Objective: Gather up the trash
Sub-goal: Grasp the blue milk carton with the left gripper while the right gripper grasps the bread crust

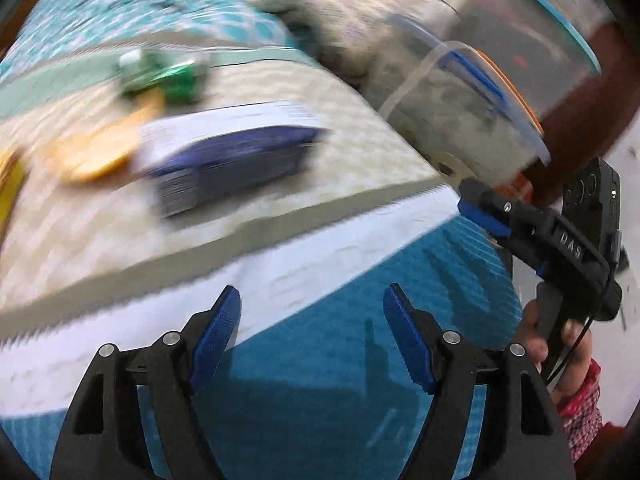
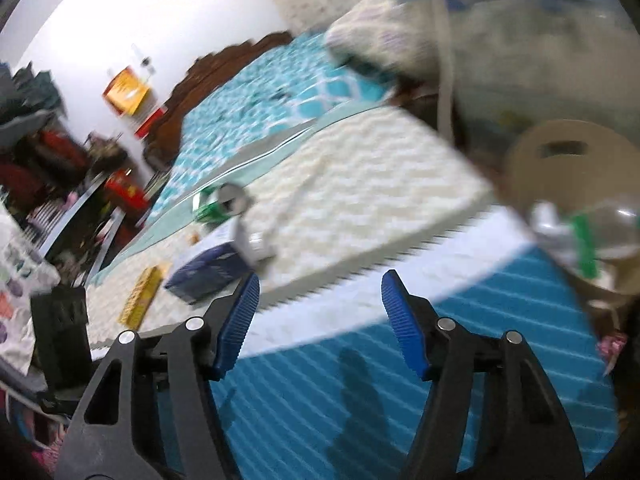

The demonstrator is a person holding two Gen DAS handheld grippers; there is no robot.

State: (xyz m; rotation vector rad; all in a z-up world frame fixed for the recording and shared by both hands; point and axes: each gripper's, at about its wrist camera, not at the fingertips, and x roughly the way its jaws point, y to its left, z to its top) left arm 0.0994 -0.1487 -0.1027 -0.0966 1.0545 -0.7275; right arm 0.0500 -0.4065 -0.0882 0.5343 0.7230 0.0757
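Observation:
Trash lies on a cream quilted mat (image 1: 352,152) on the bed: a blue and white box (image 1: 228,156), a green crushed can (image 1: 164,74), an orange wrapper (image 1: 100,148) and a yellow packet (image 1: 8,188). My left gripper (image 1: 312,332) is open and empty above the teal bed cover, short of the mat. My right gripper (image 2: 320,312) is open and empty; it shows in the left wrist view (image 1: 532,220). The right wrist view shows the box (image 2: 208,268), the can (image 2: 216,204), the yellow packet (image 2: 144,296) and a clear bottle with a green label (image 2: 588,236) in a paper bag (image 2: 560,168) at right.
A large clear plastic bin with blue rim (image 1: 500,92) holding bedding stands at the mat's right, also in the right wrist view (image 2: 540,40). A wooden headboard (image 2: 224,64) and cluttered shelves (image 2: 60,168) are at left. The views are motion-blurred.

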